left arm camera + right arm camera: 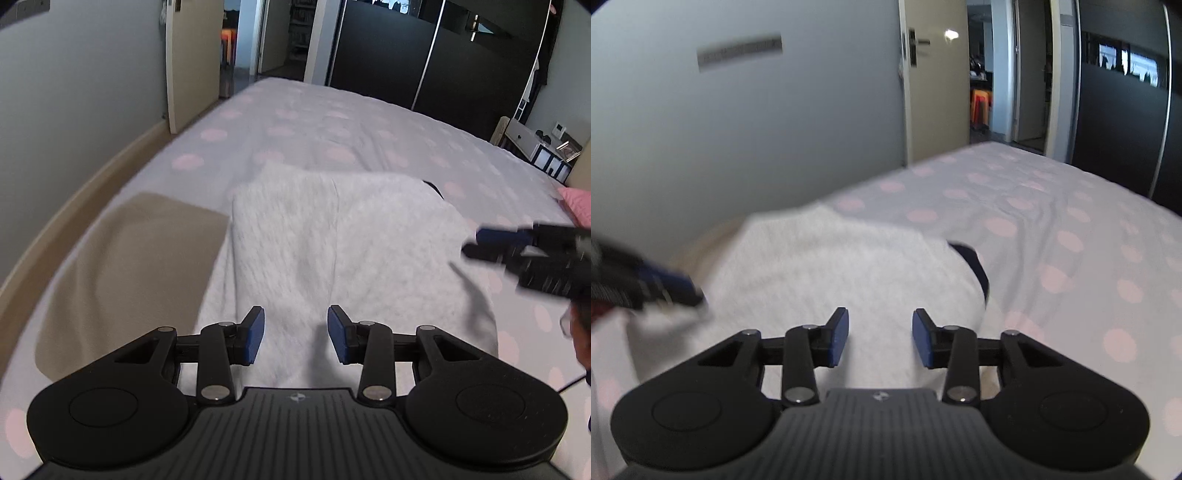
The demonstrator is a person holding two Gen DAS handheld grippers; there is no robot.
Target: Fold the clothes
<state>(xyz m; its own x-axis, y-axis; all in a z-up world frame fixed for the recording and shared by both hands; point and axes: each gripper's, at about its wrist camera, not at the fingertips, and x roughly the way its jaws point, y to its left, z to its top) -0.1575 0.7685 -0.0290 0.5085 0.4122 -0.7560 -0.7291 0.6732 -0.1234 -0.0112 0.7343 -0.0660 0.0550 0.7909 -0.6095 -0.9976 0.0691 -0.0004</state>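
Both grippers (295, 334) (880, 338) gape above folded grey garment (332, 236).

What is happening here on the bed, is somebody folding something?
Yes. A person with a gripper in each hand is folding a light grey garment on the dotted bedspread. Both the left gripper and the right gripper are open above it, holding nothing. A beige folded piece lies beside it.
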